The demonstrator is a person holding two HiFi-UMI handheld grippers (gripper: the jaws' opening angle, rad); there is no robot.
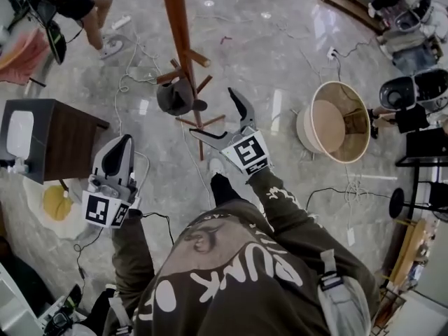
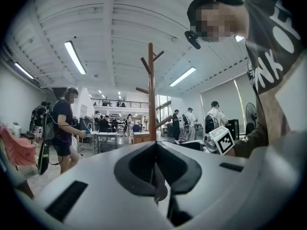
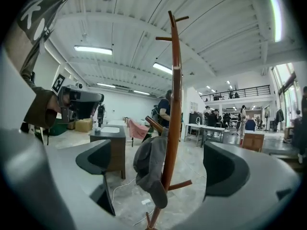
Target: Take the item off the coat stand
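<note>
Holding both tongs out over the marble floor [image 1: 280,54], I have my left gripper [image 1: 124,144] pressed shut with nothing in it, low at my left side. My right gripper [image 1: 211,113] is spread wide and empty, its jaws framing the grey cap [image 1: 178,98] without touching it. That cap hangs from a lower peg of the wooden coat stand [image 1: 180,30], just beyond my right jaws. Left of the stand sits a dark wooden cabinet [image 1: 66,140] with a white basin [image 1: 19,133] on its top; I cannot tell whether anything lies in it. Right of the stand, well apart, a round beige tub [image 1: 306,128] shows its tan bottom and one brown piece against its wall. Farther off, a person [image 1: 84,2] sits.
</note>
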